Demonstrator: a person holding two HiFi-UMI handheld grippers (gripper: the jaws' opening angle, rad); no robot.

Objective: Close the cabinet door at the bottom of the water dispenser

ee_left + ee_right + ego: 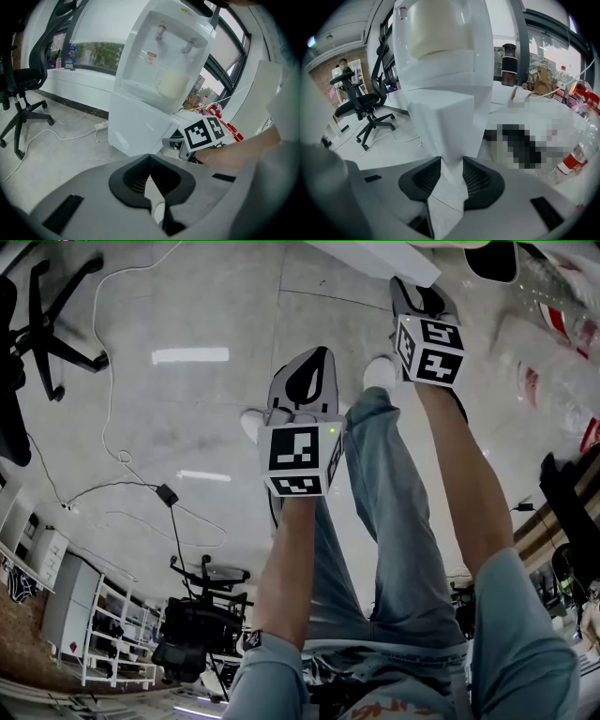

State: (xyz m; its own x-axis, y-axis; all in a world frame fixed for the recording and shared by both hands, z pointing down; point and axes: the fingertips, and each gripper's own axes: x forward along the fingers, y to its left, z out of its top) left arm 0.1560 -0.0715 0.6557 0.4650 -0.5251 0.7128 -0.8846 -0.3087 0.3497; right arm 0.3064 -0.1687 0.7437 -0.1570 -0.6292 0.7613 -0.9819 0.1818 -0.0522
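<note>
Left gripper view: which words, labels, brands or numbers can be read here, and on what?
None can be read.
Red sticker on the water dispenser: too blurred.
Blue box on the window ledge: print too small.
Red bottle labels: blurred.
Marker cube: square patterns only, no letters.

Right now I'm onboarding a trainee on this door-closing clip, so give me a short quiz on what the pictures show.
1. True or false: the cabinet door at the bottom of the water dispenser is fully shut.
2. Which gripper has the door's edge between its jaws? A left, B right, C neither.
3. Fill in: in the dispenser's alcove, below the taps, stands a cream ____.
Key: 1 false, it stands ajar. 2 B, the right gripper. 3 mug.
</note>
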